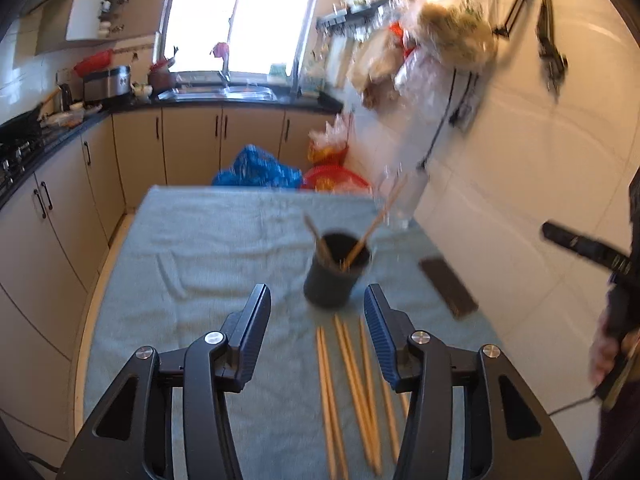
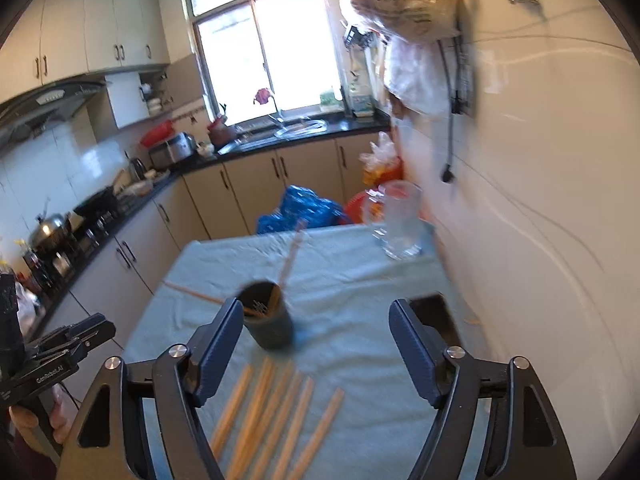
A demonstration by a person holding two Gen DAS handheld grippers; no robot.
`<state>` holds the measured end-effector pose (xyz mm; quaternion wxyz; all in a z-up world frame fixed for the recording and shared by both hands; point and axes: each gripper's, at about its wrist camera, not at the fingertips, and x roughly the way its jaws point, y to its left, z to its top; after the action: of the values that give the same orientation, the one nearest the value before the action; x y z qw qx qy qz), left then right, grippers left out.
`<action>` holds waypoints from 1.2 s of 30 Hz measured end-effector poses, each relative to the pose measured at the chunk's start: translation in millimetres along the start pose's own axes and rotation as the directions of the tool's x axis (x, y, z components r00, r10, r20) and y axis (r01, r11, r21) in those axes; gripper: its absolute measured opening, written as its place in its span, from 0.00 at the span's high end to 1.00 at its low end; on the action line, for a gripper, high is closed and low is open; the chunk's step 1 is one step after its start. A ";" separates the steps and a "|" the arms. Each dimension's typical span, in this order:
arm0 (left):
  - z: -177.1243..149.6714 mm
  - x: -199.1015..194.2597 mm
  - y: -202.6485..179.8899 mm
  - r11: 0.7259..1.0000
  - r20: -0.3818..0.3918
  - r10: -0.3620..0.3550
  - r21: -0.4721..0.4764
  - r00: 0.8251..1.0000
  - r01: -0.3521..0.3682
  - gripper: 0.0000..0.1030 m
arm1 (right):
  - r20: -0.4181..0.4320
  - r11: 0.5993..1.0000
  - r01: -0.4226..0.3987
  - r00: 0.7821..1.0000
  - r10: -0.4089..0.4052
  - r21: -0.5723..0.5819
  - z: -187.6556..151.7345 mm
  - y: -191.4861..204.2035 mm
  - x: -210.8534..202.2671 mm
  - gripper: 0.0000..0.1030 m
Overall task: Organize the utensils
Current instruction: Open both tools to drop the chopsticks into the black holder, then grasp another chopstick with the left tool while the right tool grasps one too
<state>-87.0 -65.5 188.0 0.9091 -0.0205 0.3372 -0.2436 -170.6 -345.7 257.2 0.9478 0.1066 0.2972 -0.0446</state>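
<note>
Chopsticks: both my left fingers point(image 1: 316, 312) and right fingers point(image 2: 316, 332) gape empty; next, grasp loose wooden chopsticks point(image 1: 352, 384) near dark round holder point(image 1: 334, 272).

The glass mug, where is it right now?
The glass mug stands upright at the far right corner of the towel-covered table, by the white wall, beyond the dark cup holding chopsticks.

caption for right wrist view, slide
Open right gripper above loose chopsticks; dark cup holds two more.
</note>
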 end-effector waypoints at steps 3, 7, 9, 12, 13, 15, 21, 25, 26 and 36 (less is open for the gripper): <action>-22.6 20.3 2.9 1.000 -0.078 -0.001 0.008 0.997 0.002 0.54 | -0.061 0.999 0.041 0.997 -0.042 -0.012 -17.6 -17.3 -0.5 0.21; -52.3 61.8 6.2 1.000 -0.202 -0.016 0.002 0.979 0.017 0.56 | -0.175 0.999 0.050 0.983 -0.050 -0.008 -53.2 -33.6 19.7 0.21; -66.3 83.0 4.1 1.000 -0.253 -0.014 0.020 0.967 0.020 0.68 | -0.247 1.000 0.024 0.969 -0.021 0.007 -76.0 -37.3 41.3 0.21; -84.1 106.3 -0.7 0.999 -0.315 -0.014 0.042 0.949 0.029 0.78 | -0.322 0.999 -0.018 0.946 0.027 0.029 -108.7 -37.8 74.9 0.24; -91.3 113.7 -3.0 0.998 -0.335 -0.015 0.051 0.942 0.034 0.79 | -0.342 0.999 -0.032 0.939 0.043 0.037 -118.5 -36.3 85.4 0.27; -99.5 121.7 -4.3 0.997 -0.355 -0.019 0.066 0.935 0.045 0.80 | -0.374 0.997 -0.054 0.925 0.068 0.049 -133.7 -31.5 104.0 0.33; -116.6 131.3 -16.0 0.988 -0.372 0.009 0.149 0.928 0.050 0.90 | -0.417 0.994 -0.068 0.904 0.096 0.081 -167.6 -18.9 147.0 0.37; -115.2 132.5 -8.7 0.992 -0.378 -0.024 0.108 0.926 0.070 0.92 | -0.415 0.995 -0.061 0.906 0.088 0.079 -171.6 -17.6 155.8 0.37; -115.4 132.9 -7.2 0.992 -0.375 -0.024 0.106 0.927 0.069 0.92 | -0.413 0.995 -0.058 0.907 0.085 0.077 -171.2 -17.5 155.8 0.37; -110.2 145.0 -11.2 0.991 -0.378 0.041 0.133 0.925 0.010 0.92 | -0.390 1.000 0.009 0.920 -0.016 -0.020 -170.9 -5.1 160.7 0.49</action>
<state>-65.7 -127.6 17.7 0.8278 0.0904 0.4900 -0.2576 -134.3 -314.9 27.5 0.8701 0.1033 0.4812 -0.0258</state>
